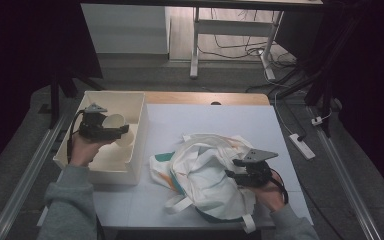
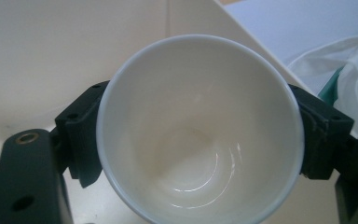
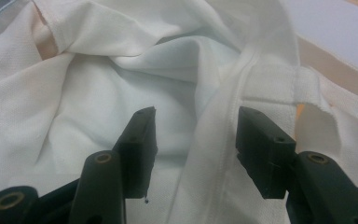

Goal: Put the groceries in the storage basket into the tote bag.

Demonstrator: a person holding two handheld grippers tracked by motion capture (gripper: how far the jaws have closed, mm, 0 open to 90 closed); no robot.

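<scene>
White cup (image 2: 200, 135) clamped in left gripper (image 1: 111, 131) fingers over bin (image 1: 130, 100); right gripper (image 1: 241, 168) fingers parted, straddling tote bag (image 1: 205, 175) hem. Lift cup level, clear bin wall.

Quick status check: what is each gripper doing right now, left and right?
Left gripper: shut on the white cup, over the cream bin.
Right gripper: open, jaws either side of a seam fold of the white cloth bag.

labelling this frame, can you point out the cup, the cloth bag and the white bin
cup (image 2: 200, 140), left gripper view, inner wall of the cup
cloth bag (image 1: 205, 172), high view, middle of the white fabric
white bin (image 1: 142, 127), high view, right-hand wall
</scene>
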